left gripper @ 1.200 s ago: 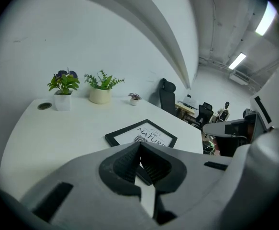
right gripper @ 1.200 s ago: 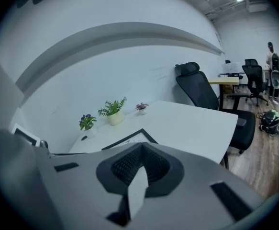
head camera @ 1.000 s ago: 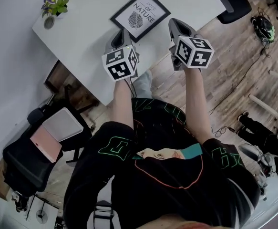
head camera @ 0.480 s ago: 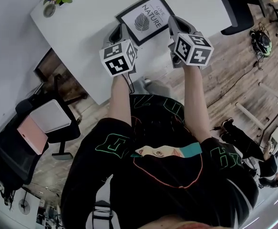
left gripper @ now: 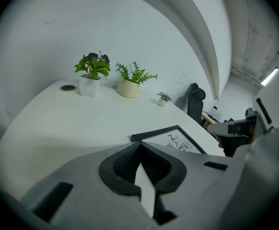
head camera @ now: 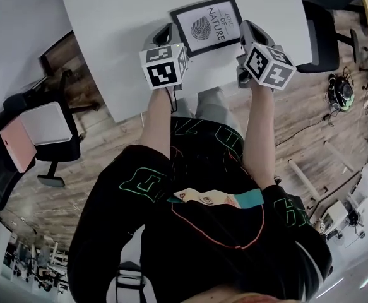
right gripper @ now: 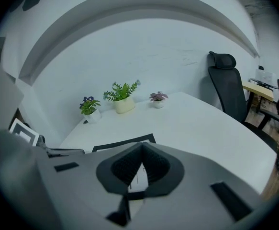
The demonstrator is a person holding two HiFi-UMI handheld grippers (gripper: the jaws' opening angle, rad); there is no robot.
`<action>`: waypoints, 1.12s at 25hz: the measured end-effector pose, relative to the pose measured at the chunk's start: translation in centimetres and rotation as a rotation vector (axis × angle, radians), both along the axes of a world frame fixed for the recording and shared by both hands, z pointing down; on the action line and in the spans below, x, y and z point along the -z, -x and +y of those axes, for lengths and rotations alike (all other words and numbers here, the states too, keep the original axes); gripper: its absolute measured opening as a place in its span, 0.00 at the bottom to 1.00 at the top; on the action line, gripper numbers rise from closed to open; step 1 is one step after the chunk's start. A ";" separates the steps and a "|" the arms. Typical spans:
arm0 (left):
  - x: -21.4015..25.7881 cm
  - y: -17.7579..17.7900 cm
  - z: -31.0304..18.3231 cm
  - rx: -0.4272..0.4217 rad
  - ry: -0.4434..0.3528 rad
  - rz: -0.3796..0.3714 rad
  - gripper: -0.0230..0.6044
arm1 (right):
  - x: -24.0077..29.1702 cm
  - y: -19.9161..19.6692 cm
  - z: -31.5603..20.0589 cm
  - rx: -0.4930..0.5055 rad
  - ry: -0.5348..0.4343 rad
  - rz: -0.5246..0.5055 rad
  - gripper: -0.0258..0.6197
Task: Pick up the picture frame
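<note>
- Black chair (head camera: 26, 141): stands on the floor off the tabletop (head camera: 120, 36), well to the left of the picture frame (head camera: 207, 25).
- Three potted plants (left gripper: 92, 75): in a row by the white wall, well beyond the frame and to its left in the left gripper view.
- Left tongs (head camera: 163, 33): jaws together, nothing between them. Tip is over the tabletop, just beside the frame's left edge; cannot tell whether it touches.
- Picture frame: lies flat on the white tabletop, black border, leaf print with "NATURE" lettering. It sits between the two tongs.
- Right tongs (head camera: 247, 29): jaws together, nothing held. Tip is just beside the frame's right edge.
- Black office chair (head camera: 319, 27): past the tabletop edge, right of the frame.
</note>
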State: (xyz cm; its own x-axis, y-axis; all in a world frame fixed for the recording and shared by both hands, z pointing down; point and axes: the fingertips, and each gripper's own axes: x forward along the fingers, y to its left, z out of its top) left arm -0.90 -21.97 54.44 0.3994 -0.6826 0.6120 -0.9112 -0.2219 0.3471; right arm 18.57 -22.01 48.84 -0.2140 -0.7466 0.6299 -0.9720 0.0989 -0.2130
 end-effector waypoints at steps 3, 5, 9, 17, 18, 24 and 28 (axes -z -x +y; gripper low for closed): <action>-0.5 0.2 0.2 0.051 0.014 -0.016 0.05 | -0.8 0.6 -1.2 0.071 0.007 0.003 0.05; -0.8 0.5 0.3 0.096 0.022 -0.023 0.05 | -1.4 0.8 -1.8 0.116 0.018 0.010 0.05; -0.8 1.0 0.2 0.164 0.012 -0.048 0.05 | -2.5 0.8 -3.2 0.195 0.027 0.045 0.05; -1.5 -0.2 1.2 0.205 0.044 -0.079 0.15 | -5.0 -1.1 -4.3 0.287 0.087 0.117 0.05; -1.6 -0.2 1.3 0.210 0.047 -0.081 0.16 | -5.3 -1.2 -4.3 0.297 0.100 0.112 0.05; -1.7 -0.8 1.6 0.232 0.058 -0.104 0.25 | -6.5 -1.2 -4.7 0.372 0.147 0.074 0.20; -1.7 -1.3 1.8 0.252 0.066 -0.100 0.26 | -6.5 -0.9 -4.8 0.409 0.155 0.049 0.20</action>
State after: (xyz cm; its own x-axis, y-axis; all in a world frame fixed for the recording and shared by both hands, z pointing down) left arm 0.38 -20.16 56.11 0.1572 -0.7100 0.6864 -0.9652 0.0367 0.2591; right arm 19.48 -26.78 55.30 -0.4395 -0.5028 0.7443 -0.8688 0.4483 -0.2101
